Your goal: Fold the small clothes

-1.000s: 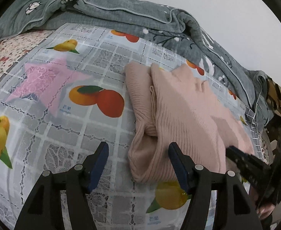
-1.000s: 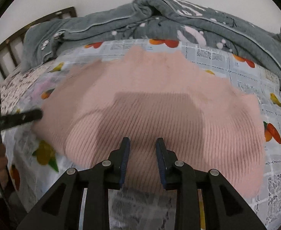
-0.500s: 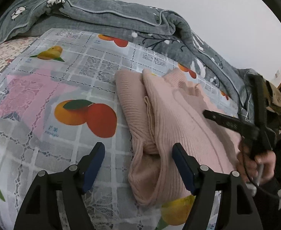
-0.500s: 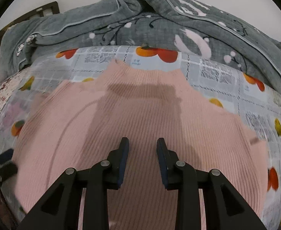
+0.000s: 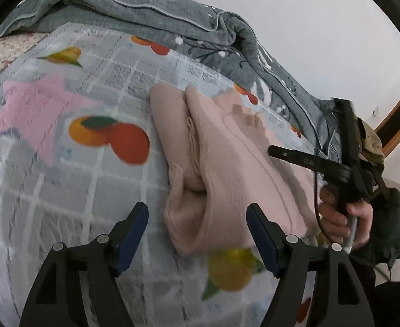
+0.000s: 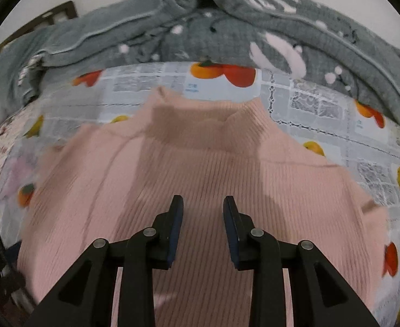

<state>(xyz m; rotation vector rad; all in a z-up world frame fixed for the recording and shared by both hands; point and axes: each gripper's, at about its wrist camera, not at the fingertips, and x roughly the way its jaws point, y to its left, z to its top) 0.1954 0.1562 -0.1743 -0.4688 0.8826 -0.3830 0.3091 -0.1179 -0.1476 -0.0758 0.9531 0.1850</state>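
Observation:
A pink ribbed sweater (image 5: 227, 163) lies on the fruit-print cloth (image 5: 63, 177), its left sleeve folded in over the body. My left gripper (image 5: 197, 208) stands open just short of the sweater's near hem end, its pads clear of the knit. In the right wrist view the sweater (image 6: 200, 158) fills the middle, collar at the far side. My right gripper (image 6: 203, 199) hovers over the sweater's body with its jaws a little apart and nothing between them. The left wrist view also shows the right gripper (image 5: 295, 155) above the sweater's right side, held by a hand (image 5: 339, 218).
A grey quilted blanket (image 5: 145, 8) is bunched along the far edge of the bed, also across the top as the blanket (image 6: 200, 27) in the right wrist view. A pink star shape (image 5: 36, 109) shows through the cloth at left. A dark bed frame (image 6: 63, 13) stands at far left.
My right gripper has moved across the sweater toward the collar and now shows over its right side in the left wrist view. The left jaws have widened slightly.

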